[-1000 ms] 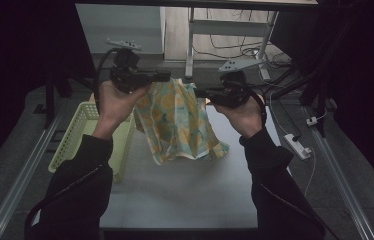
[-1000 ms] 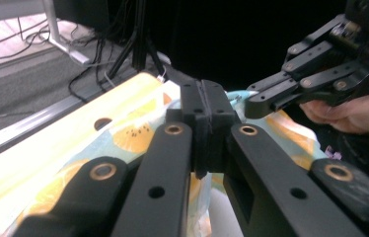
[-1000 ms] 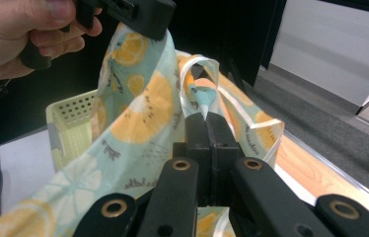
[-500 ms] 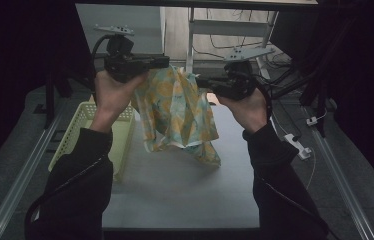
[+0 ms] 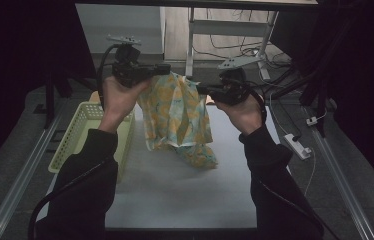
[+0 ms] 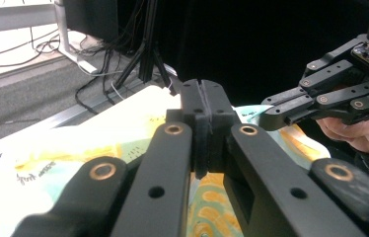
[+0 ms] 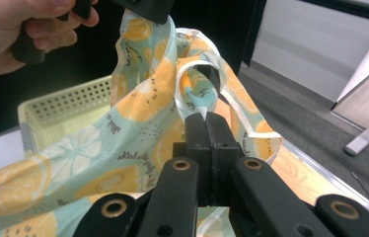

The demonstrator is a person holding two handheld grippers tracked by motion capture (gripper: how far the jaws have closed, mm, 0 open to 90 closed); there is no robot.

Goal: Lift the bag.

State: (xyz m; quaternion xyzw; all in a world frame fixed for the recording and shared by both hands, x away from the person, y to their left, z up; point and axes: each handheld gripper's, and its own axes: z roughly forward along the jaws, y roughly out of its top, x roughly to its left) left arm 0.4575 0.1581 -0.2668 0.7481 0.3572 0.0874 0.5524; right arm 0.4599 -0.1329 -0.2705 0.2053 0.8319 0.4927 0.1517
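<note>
Broadly, the white table (image 5: 175, 190) carries everything, and above its far half hangs the patterned cloth (image 5: 177, 115), a thin piece printed with orange citrus slices on pale blue-green, held up by its top edge with its lower end bunched on the table surface. To do this step well, judging from how the cloth hangs, the 2 hands should keep the top edge level and taut enough for the folds to drop out, without tugging so hard that the fabric slips from the pads. Left of the cloth stands a pale yellow perforated basket (image 5: 82, 132) at the table's left edge, close enough that a swinging corner could catch on its rim. Right of the cloth, off the table, a white power strip (image 5: 296, 146) and cables lie on the floor, well apart from the work. The left gripper (image 5: 162, 70) has its jaws pressed together on the cloth's upper left corner; the right gripper (image 5: 202, 91) likewise pinches the upper right edge, its jaws closed tight on a fold of fabric (image 7: 192, 94) that loops just above them.
</note>
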